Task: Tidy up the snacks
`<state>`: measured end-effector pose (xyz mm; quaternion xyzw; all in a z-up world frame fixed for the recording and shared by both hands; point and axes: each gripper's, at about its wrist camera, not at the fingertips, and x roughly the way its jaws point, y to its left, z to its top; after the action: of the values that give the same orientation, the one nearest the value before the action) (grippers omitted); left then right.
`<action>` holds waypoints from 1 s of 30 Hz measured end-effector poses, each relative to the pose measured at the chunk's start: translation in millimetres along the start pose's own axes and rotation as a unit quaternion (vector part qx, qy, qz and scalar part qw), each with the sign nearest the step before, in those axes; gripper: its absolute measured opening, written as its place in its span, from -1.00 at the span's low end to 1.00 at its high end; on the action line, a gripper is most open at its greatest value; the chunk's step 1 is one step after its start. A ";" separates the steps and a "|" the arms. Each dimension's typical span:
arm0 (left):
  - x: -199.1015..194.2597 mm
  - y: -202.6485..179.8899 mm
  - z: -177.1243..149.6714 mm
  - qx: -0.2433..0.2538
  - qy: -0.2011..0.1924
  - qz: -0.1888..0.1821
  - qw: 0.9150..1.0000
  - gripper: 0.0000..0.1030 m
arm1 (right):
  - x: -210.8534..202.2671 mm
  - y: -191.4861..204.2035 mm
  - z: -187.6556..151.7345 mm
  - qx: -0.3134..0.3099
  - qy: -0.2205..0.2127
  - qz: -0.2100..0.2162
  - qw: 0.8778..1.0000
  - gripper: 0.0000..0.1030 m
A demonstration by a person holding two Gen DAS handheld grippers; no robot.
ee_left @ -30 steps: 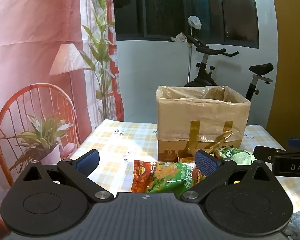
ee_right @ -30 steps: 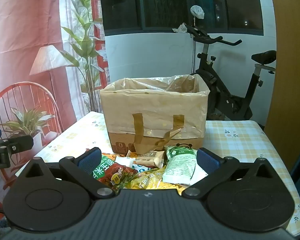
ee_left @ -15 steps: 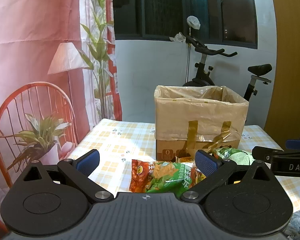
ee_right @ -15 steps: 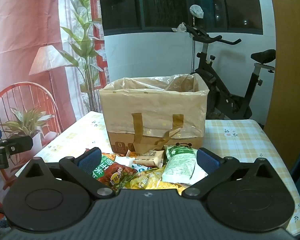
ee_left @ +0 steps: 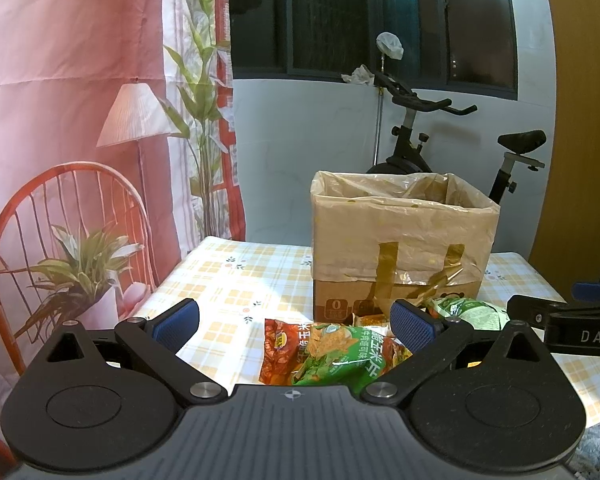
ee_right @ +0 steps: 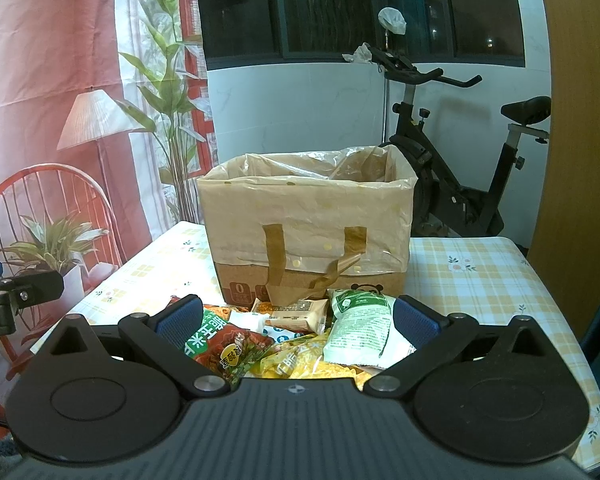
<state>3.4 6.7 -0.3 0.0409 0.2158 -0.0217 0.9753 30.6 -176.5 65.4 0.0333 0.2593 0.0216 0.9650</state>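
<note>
Cardboard lined with a thin plastic bag makes up the box (ee_right: 308,236), which stands open-topped on the checked bench (ee_left: 236,280), and the snacks lie heaped against its near wall. My left claw (ee_left: 296,320) and right claw (ee_right: 298,318) both hang above the bench with fingers wide apart and nothing between them.

Judging by the task, the snacks belong in that box, and none has been picked up yet. The red-and-green chip bag (ee_left: 332,352) sits nearest my left claw; the pale green pouch (ee_right: 360,328) lies between my right claw's fingers but lower down. I would come down on a flat edge or seam, since puffed bags probably slip and crush if pinched across the belly. A small tan packet (ee_right: 296,314) and a yellow bag (ee_right: 304,364) overlap in the heap, so one lift may drag its neighbours.

The loose liner rim could snag a bag going in. An exercise bike (ee_right: 460,184) stands behind, well apart.
</note>
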 end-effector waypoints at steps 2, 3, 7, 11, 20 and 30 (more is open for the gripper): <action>-0.2 0.6 -0.2 -0.001 0.000 0.000 1.000 0.99 | 0.0 -0.2 0.0 0.000 0.000 0.000 1.000 1.00; -0.2 0.6 -0.1 -0.001 0.001 0.000 1.000 0.99 | 0.1 -0.3 0.1 0.000 0.001 0.000 1.000 1.00; -0.1 1.1 -0.2 -0.001 0.001 0.000 1.000 0.99 | 0.3 -0.8 0.2 0.000 0.001 0.000 1.000 1.00; 0.3 1.2 -0.6 -0.001 0.002 0.000 1.000 0.99 | 0.5 -1.3 0.4 0.001 0.001 0.000 1.000 1.00; 0.8 0.9 -0.4 -0.002 0.003 -0.001 1.000 0.99 | 1.0 -2.2 0.4 0.002 0.002 0.000 1.000 1.00; 0.5 1.0 -0.5 -0.002 0.003 -0.001 1.000 0.99 | 0.2 -2.1 0.2 0.002 0.003 0.001 1.000 1.00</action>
<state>3.7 7.7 -0.8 0.0392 0.2188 -0.0224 0.9747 30.9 -178.6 65.3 0.0357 0.2620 0.0220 0.9642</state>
